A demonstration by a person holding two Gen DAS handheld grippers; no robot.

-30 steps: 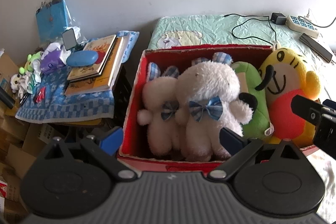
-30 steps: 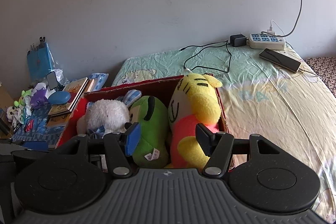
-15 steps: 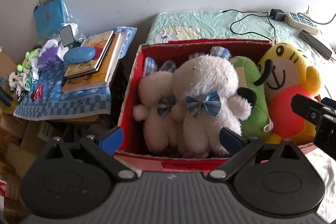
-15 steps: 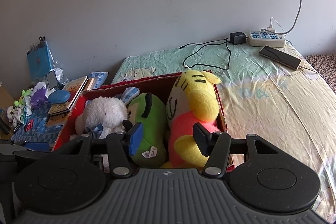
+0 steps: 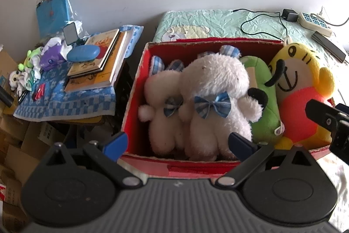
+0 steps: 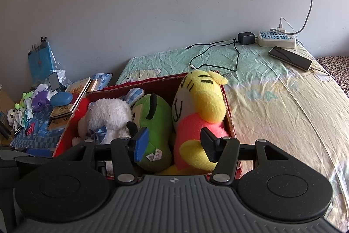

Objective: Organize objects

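A red cardboard box (image 5: 136, 88) stands on the bed's edge and holds several plush toys. Two white bears with blue bows (image 5: 216, 80) fill its left half. A green plush (image 5: 266, 102) and a yellow-and-red plush (image 5: 301, 75) fill the right. My left gripper (image 5: 177, 143) is open wide at the box's near wall, with nothing gripped. In the right wrist view my right gripper (image 6: 174, 143) is open low in front of the green plush (image 6: 157, 115) and the yellow plush (image 6: 202, 102). Its pads squeeze neither toy. One of its fingers (image 5: 322, 117) shows at the left wrist view's right edge.
Left of the box a low stand with a blue checked cloth (image 5: 65, 106) carries books (image 5: 98, 62), a blue case (image 5: 82, 52) and small toys. Cardboard boxes (image 5: 13, 134) lie below it. On the bed sheet (image 6: 272, 113) are a power strip (image 6: 277, 38), a phone (image 6: 290, 58) and a black cable.
The right gripper's fingers have come a little closer together. Both hands and the toys stay almost where they were.
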